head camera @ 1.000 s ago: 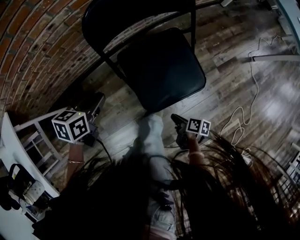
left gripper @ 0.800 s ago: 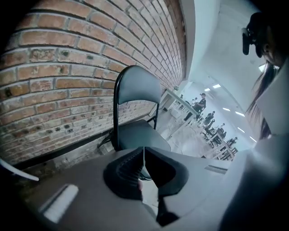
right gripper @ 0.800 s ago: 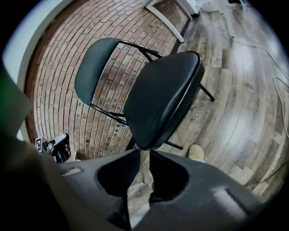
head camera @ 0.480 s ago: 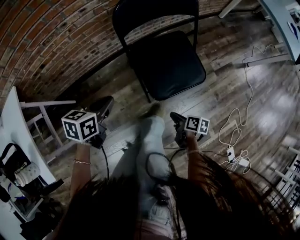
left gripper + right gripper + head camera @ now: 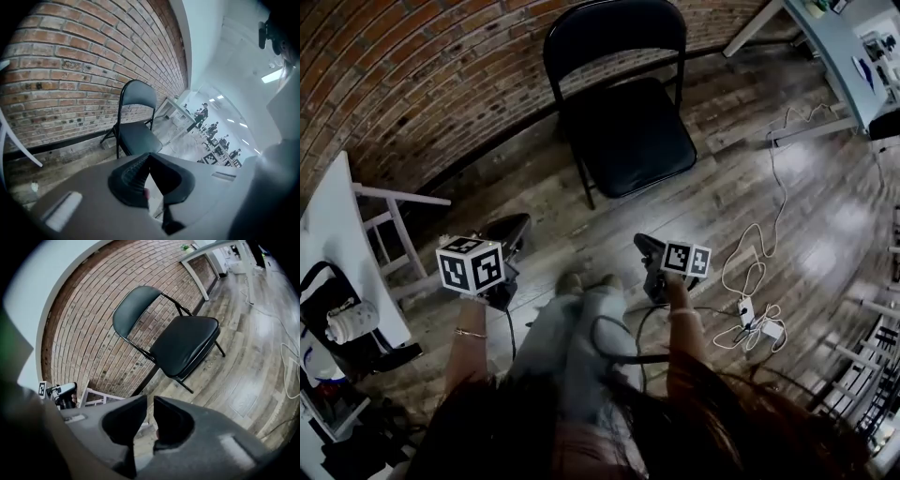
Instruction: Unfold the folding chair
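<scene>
the red brick wall and the dark wooden plank floor take up more of the head view than they did a second ago, because i have backed off. the black metal folding chair with a padded seat was right at my feet; now it stands whole and well apart from me, close to the wall, seat down, backrest up, legs spread. i judge the unfolding done and this is the step back.

the left gripper and the right gripper hang on either side of my knees, touching nothing. the left fingers are pressed together and empty. the right fingers have just been closing and keep only a narrow slit, with nothing in it.

only the head view shows the white desk at my left and the white cable with its plug block on the floor. only the left gripper view shows a long bright room beyond the chair, with people far off. the right gripper view catches the chair from the side, and the left gripper too.
</scene>
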`<act>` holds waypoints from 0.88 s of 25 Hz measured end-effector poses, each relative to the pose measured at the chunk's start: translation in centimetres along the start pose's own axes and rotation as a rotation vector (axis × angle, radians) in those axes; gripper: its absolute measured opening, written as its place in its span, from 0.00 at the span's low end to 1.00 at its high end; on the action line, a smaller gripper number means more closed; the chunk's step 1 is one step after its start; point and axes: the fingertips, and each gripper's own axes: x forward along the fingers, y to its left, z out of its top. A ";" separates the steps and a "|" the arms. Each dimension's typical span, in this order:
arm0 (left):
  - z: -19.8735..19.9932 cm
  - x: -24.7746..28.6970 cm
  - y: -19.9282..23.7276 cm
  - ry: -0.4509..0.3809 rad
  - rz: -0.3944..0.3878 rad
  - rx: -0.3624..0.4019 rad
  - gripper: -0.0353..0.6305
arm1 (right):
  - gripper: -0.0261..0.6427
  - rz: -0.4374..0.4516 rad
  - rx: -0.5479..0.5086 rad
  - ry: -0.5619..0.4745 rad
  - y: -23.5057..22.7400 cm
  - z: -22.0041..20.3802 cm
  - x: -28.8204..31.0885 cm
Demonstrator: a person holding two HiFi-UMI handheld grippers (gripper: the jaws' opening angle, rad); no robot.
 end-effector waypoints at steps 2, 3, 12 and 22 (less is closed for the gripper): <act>-0.9 -0.6 -0.5 0.002 0.007 -0.017 0.05 | 0.10 0.003 -0.023 0.014 0.5 -0.4 -0.6; -1.3 -0.9 -0.9 0.003 0.012 -0.019 0.05 | 0.10 0.008 -0.034 0.020 0.7 -0.6 -0.9; -4.6 -3.1 -7.8 -0.038 0.042 -0.037 0.05 | 0.07 0.059 -0.175 0.051 1.4 -1.4 -6.3; -8.0 -6.0 -16.6 -0.084 0.003 -0.097 0.05 | 0.04 0.084 -0.306 -0.005 1.9 -0.7 -13.8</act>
